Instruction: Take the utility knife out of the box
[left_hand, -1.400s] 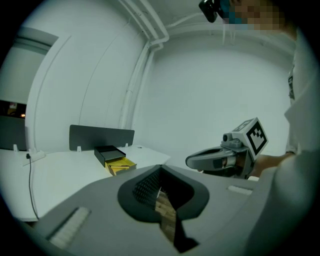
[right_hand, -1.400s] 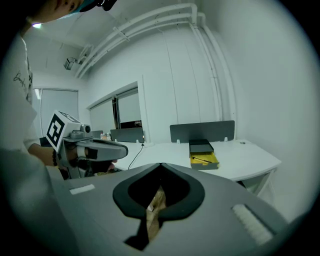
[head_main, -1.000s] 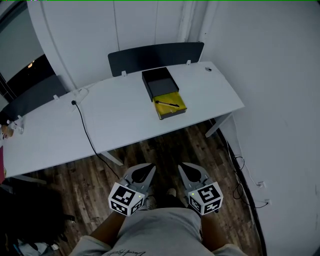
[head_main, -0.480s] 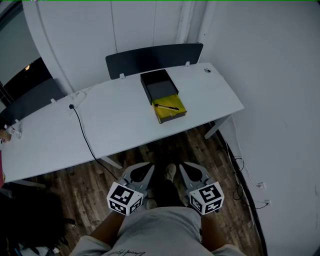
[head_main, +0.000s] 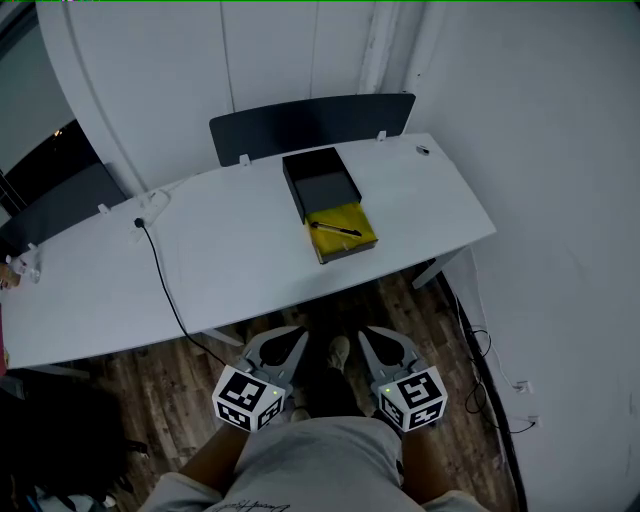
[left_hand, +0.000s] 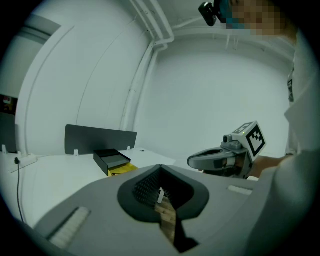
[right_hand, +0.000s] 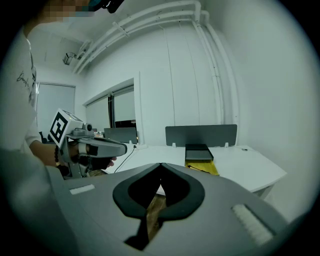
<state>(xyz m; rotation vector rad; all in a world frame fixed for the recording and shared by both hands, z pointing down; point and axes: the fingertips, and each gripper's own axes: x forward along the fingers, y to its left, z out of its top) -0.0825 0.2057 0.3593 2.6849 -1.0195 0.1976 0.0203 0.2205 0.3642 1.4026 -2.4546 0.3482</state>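
Hanging low over the wood floor (head_main: 180, 370), the left gripper (head_main: 298, 334) and right gripper (head_main: 366, 334) each have jaws pressed together, empty; their cubes (head_main: 246, 398) bear black-and-white square markers. The utility knife (head_main: 334, 229) lies on the yellow tray (head_main: 352, 218) of the box (head_main: 320, 185) on the desk (head_main: 230, 250), well apart.

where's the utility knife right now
In the head view, the utility knife lies on the yellow half of the box, toward the right end of the white desk, near the divider panel.
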